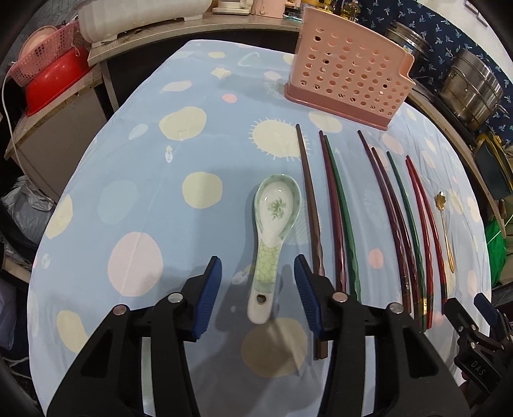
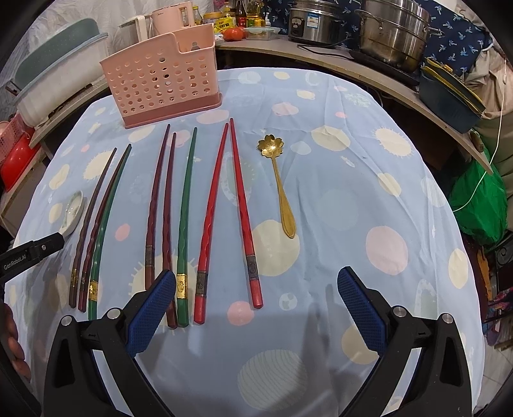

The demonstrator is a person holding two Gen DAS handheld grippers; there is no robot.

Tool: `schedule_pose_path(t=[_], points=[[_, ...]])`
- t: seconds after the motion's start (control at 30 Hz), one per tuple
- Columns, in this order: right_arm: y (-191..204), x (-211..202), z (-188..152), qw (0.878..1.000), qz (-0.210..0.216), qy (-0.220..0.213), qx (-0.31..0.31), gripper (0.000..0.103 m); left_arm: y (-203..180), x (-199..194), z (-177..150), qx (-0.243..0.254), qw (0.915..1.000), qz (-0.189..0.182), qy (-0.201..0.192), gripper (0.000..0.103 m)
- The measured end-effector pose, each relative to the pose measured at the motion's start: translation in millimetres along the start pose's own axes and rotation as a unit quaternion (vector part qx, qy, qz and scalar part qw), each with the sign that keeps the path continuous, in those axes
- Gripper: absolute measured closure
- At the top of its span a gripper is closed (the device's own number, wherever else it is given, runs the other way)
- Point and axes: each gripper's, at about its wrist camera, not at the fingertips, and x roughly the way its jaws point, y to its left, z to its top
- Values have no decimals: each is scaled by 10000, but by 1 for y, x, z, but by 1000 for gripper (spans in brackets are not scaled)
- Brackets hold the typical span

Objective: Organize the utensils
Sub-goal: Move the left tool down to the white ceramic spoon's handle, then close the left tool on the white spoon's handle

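A white and green ceramic spoon (image 1: 277,205) lies on the spotted blue tablecloth (image 1: 144,179), bowl away from me. My left gripper (image 1: 257,259) is open, its blue pads on either side of the spoon's handle with a gap on both sides. To the right lie several chopsticks (image 1: 336,218) in brown, dark red, green and red, then a gold flower spoon (image 2: 282,192). My right gripper (image 2: 256,272) is open and holds nothing, low over the cloth near the red chopsticks' (image 2: 243,218) thick ends. A pink perforated utensil holder (image 2: 160,77) stands at the back.
Steel pots (image 2: 394,29) and a rice cooker (image 2: 312,22) stand on the counter behind the table. A red basin (image 1: 54,83) and a pink basket (image 1: 45,54) sit at the far left. Bottles and a pink kettle (image 2: 173,14) stand behind the holder.
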Motion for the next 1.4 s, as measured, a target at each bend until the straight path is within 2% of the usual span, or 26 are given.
schedule_pose_path(t=[0.2,0.33,0.43,0.93,1.1,1.4], points=[[1,-1,0,10000,13,3,-21,6,2,-2,0,-5,10000,-63,37,64],[3,-1,-1,10000,18,-4,-42,6,4,-2,-1,8,9997,-219,93,84],[4,-2,-1,10000,25,-21,-49,6,-1,-3,-3,117,9995,-270,95,90],[-14,-4,7,9999,-36,-148,69,7,-13,-24,-2,242,9992,-277,-169,91],[-27,6,15,9997,-26,-65,246,12,-12,-26,2,201,9992,-272,-222,91],[-28,11,18,9997,-66,-49,234,13,-9,-23,6,113,9995,-194,-215,89]])
